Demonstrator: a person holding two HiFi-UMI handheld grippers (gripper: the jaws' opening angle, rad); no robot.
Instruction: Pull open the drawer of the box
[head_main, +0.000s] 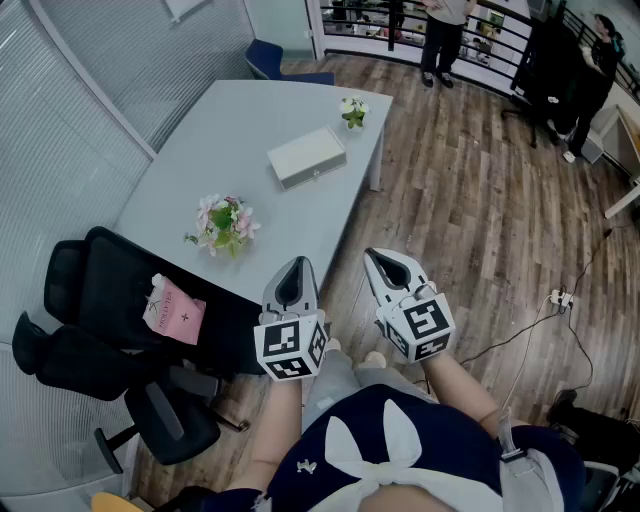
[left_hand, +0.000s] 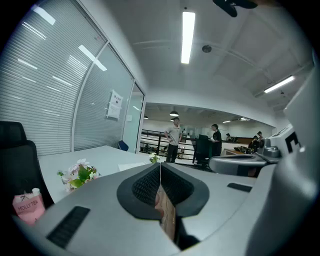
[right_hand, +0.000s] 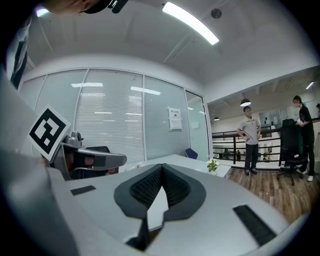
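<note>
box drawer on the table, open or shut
Shut: in the head view the box is one compact block, front face flush, nothing sticking out.

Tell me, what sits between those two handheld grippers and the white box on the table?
Only bare grey table, as the head view shows. The pink flowers sit left of the path to the box.

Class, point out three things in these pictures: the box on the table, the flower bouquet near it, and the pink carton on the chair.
box (head_main: 305, 153), head view, middle of its flat top.
flower bouquet (head_main: 225, 222), head view, the blossoms.
pink carton (head_main: 176, 309), head view, its pink face.
</note>
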